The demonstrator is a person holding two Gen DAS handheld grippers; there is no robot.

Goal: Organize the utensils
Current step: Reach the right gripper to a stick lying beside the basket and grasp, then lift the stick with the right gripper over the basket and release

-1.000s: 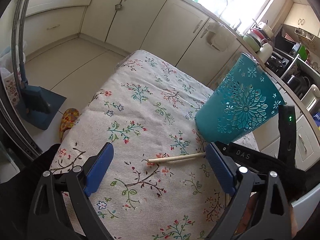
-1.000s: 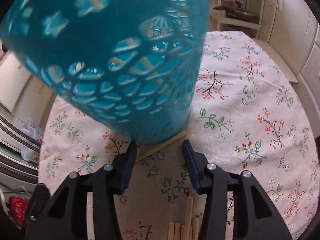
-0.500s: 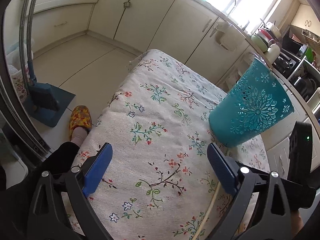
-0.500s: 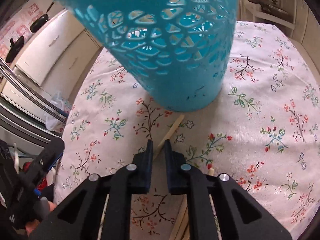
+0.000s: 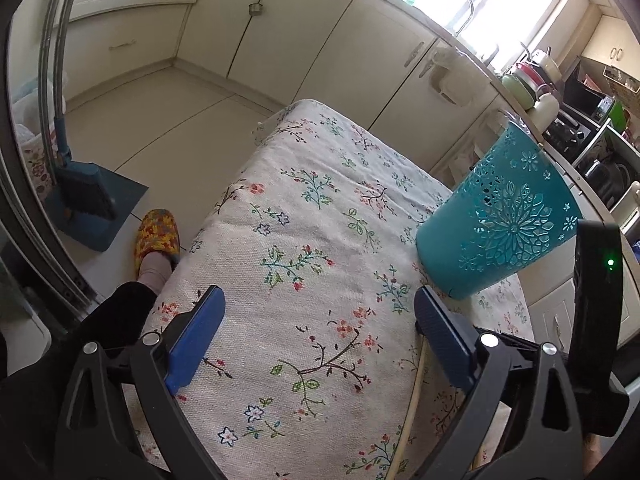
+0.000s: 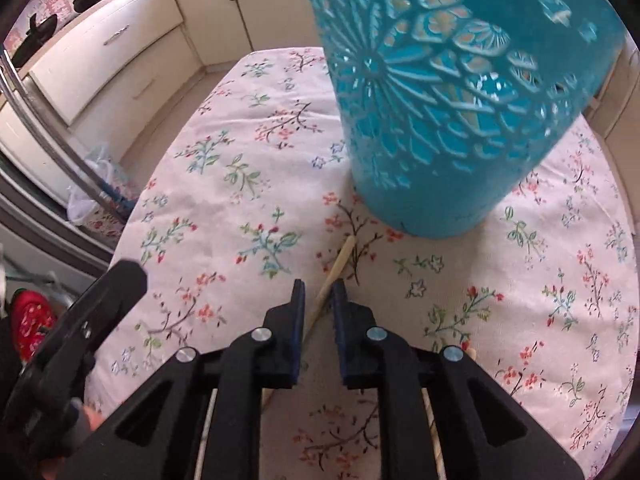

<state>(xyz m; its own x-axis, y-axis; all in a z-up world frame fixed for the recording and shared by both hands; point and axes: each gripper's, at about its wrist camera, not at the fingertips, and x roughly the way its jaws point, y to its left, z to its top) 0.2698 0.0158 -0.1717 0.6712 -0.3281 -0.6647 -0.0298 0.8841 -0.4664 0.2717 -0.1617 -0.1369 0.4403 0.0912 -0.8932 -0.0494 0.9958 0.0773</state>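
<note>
Right hand-held gripper [image 6: 318, 294] is clenched on a chopstick [image 6: 340, 258]. Its jaws have just been closing, and the stick now runs between the pads, its free tip pointing toward the foot of the cup [image 6: 452, 112]. The grip sits some way back from that tip, probably so the stick can be swung upright and dropped in. The tip looks clear of the cloth, though contact can't be ruled out.

The cup is teal with cut-out flowers. It stands upright on the floral cloth of the desk [image 5: 320, 240], near the desk's right edge in the left wrist view, close enough that the carry is short.

More chopsticks [image 6: 434, 428] lie on the cloth under the right gripper body, toward the near edge and still to be collected.

Left hand-held gripper [image 5: 316, 334] is released, jaws wide, nothing between them. It hovers over bare cloth away from the cup, likely waiting its turn or ready to steady the cup.

Next is probably to lift, tip vertical and lower into the cup. Risk: a thin stick may twist in the pads.
</note>
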